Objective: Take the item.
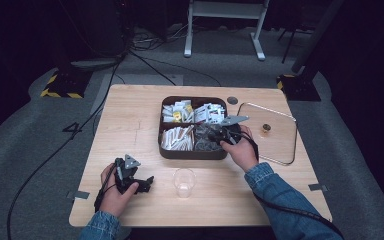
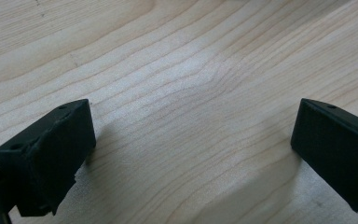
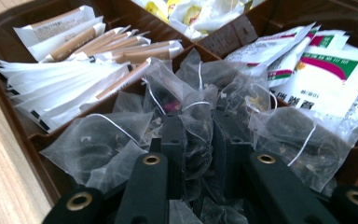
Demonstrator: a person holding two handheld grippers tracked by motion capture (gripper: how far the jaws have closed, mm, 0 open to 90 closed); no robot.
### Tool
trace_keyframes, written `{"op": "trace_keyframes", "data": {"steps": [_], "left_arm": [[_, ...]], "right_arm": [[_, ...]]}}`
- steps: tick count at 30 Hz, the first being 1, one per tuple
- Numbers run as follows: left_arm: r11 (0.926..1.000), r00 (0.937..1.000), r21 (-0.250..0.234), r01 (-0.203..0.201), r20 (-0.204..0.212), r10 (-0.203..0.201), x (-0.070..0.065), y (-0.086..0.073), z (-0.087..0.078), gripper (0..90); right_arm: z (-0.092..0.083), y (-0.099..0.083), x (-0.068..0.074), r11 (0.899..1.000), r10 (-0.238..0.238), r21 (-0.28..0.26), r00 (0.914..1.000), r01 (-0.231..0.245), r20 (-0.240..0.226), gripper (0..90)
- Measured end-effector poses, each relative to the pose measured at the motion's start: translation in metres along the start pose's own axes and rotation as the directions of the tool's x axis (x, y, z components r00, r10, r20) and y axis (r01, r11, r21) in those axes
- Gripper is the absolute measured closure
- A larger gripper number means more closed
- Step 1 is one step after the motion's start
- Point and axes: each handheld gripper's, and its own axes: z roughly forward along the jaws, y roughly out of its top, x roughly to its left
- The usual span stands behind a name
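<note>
A brown compartment box stands at the table's middle. Its near right compartment holds several clear mesh tea bags. My right gripper reaches down into that compartment. In the right gripper view its jaws stand close together, and they are shut on one mesh tea bag whose folds bulge out between and above them. My left gripper rests low over the table's near left part. Its jaws are spread wide over bare wood, open with nothing between them.
A clear plastic cup stands upright in front of the box. A glass lid with a brass knob lies to the right of the box. The other compartments hold white paper sticks and printed sachets.
</note>
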Motion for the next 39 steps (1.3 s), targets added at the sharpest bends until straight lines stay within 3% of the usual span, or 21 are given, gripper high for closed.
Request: {"op": "trace_keyframes", "data": {"steps": [12,21,39], "left_arm": [[1.0,1.0,0.0,0.0,0.001,0.0,0.0,0.0,0.0,0.1],[1.0,1.0,0.0,0.0,0.0,0.0,0.0,0.0,0.0,0.1],[1.0,1.0,0.0,0.001,0.001,-0.001,0.0,0.0,0.0,0.1]], "right_arm": [[-0.014,0.008,0.0,0.998,0.02,-0.064,0.9998,-0.02,-0.006,76.4],[-0.026,0.014,0.001,0.991,0.041,-0.127,0.9982,-0.046,-0.045,76.4],[-0.055,0.026,0.014,0.975,0.022,-0.217,0.995,-0.043,-0.098,76.4]]}}
